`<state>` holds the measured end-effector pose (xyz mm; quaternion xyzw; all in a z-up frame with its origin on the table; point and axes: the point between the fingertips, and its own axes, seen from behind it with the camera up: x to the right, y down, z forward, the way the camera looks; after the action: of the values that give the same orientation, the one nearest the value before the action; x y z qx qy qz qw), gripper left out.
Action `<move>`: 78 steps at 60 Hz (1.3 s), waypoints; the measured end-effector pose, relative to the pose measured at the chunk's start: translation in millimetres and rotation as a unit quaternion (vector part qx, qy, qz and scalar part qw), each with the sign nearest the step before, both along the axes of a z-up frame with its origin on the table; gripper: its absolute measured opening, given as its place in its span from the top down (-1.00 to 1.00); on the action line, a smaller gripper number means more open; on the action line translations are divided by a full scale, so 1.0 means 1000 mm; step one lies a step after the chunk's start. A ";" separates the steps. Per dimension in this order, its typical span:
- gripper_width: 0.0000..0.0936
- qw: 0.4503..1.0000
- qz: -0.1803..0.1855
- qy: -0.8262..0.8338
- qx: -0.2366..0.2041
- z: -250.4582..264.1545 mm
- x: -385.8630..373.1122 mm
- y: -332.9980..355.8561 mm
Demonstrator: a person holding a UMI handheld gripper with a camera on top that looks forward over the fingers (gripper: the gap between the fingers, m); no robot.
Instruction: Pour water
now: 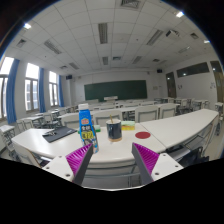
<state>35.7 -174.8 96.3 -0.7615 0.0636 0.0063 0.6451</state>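
Gripper (pixel 112 160) held level, looking across a classroom. Its two fingers stand wide apart, magenta pads (pixel 80 160) facing inward, nothing between them and nothing gripped.

Just beyond the fingertips runs a long pale bench (pixel 185 132), curving away to either side. On it, ahead and slightly left of the gap between the fingers, stands a tall blue carton (pixel 88 130), upright, with yellow and red print on its face. Just to the right of the carton, nearly dead ahead, sits a dark cup (pixel 114 130), shorter than the carton, upright; whether the two touch cannot be told. Contents of the cup not visible. Further right, on the same bench, a small flat red disc (pixel 143 134), apart from the cup. Behind the cup, a small dark object, too small to identify.

Left of the carton, a dark flat item (pixel 57 133) lies on the bench.

Beyond: more rows of benches, a green chalkboard (pixel 115 90) on the far wall, windows (pixel 30 88) to the left, ceiling lights above.
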 end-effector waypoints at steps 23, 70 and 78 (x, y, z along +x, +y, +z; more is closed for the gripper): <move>-0.78 0.997 0.064 -0.029 0.001 0.017 -0.057 0.080; 0.20 0.990 0.023 0.137 -0.023 -0.022 -0.092 0.232; 0.20 0.926 0.060 0.373 0.001 0.012 -0.116 0.255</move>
<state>-80.2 80.4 108.2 -0.7055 0.2539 0.3291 0.5740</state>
